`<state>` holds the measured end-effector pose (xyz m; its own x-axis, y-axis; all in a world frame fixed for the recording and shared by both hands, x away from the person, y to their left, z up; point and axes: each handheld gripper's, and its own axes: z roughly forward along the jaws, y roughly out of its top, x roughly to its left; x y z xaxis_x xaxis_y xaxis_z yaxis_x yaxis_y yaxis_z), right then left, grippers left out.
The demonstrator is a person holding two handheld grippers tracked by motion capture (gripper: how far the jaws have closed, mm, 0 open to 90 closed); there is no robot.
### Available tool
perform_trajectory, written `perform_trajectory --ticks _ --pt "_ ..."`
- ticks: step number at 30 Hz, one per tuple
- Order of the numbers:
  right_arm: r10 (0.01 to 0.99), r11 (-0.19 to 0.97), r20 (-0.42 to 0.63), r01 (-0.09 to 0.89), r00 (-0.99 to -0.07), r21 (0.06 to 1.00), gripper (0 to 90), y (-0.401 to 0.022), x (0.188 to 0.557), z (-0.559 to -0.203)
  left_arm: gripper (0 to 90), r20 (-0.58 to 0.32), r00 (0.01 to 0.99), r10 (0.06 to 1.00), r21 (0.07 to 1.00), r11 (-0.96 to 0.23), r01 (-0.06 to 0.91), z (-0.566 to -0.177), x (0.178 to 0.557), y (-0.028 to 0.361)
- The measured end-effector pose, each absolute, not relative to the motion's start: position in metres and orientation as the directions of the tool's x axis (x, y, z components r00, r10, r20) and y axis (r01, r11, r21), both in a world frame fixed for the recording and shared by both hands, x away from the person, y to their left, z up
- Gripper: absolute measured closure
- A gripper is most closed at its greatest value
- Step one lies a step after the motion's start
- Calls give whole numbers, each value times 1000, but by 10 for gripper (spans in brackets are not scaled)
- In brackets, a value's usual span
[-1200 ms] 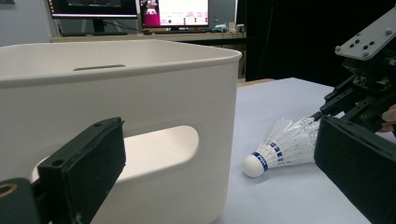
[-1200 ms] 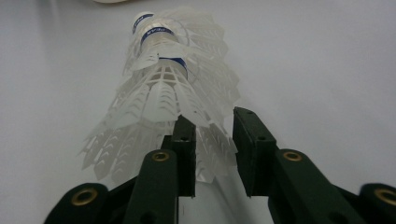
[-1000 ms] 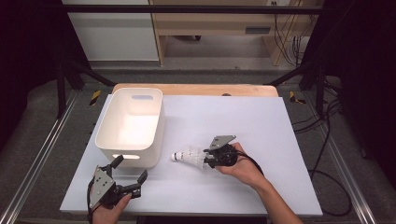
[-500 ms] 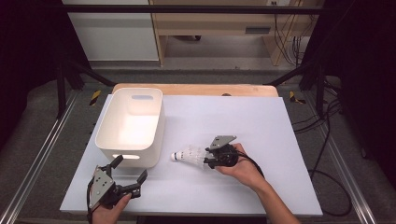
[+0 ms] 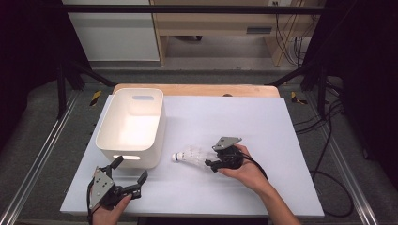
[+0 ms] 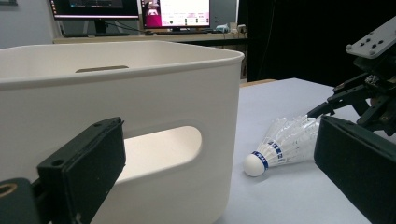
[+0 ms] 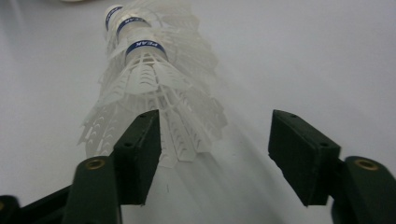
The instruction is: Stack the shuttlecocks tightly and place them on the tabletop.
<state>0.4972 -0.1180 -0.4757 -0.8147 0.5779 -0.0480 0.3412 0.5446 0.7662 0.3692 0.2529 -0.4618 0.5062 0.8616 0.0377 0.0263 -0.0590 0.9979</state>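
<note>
A stack of white feather-style shuttlecocks [image 5: 187,154] with blue bands lies on its side on the white table, cork end toward the bin. My right gripper [image 5: 210,165] sits just behind the skirt end. Its jaws have just been opening and now stand apart [image 7: 215,144]. The shuttlecocks' skirt [image 7: 154,84] lies beside one jaw and the other jaw is well clear, so nothing is pinched. My left gripper [image 5: 130,168] rests open at the table's front left, in front of the bin, with nothing between its jaws [image 6: 215,172]. From there I see the shuttlecocks [image 6: 280,144] and the right gripper [image 6: 369,93] behind them.
A white plastic bin [image 5: 162,122] with cut-out handles stands at the table's left, empty inside; its near wall [image 6: 187,93] is close to my left gripper. The white table [image 5: 244,122] stretches right and back. Cables trail on the floor at right.
My right gripper's jaws have spread apart around the shuttlecocks' skirt. Both hands and the shuttlecocks stay where they were.
</note>
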Motion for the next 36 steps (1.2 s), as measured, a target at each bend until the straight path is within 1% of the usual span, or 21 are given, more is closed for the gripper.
perform_trajectory --ticks 5,12,14,20,23,28,31,36 --pt "616 512 -49 353 -786 783 240 -132 490 -470 22 33 497 867 998 -53 27 -462 369 255" --pt "675 445 -35 369 -737 816 169 -154 477 -464 20 27 484 875 999 -46 26 -462 368 257" --pt "690 418 -16 380 -723 825 150 -161 473 -463 18 28 482 876 999 -46 25 -462 367 258" --pt "724 354 0 371 -690 858 105 -174 457 -462 14 20 469 883 999 -38 28 -463 366 259" --pt "715 336 23 373 -699 865 66 -177 452 -459 12 19 466 885 999 -37 29 -463 365 259" --pt "684 321 37 346 -728 881 56 -182 438 -453 10 14 465 885 999 -31 29 -464 364 261" --pt "653 299 67 338 -754 892 51 -185 428 -456 10 9 463 886 999 -25 28 -464 363 263" --pt "643 298 73 338 -762 893 56 -182 419 -462 8 -1 465 885 1000 -12 26 -462 362 264"
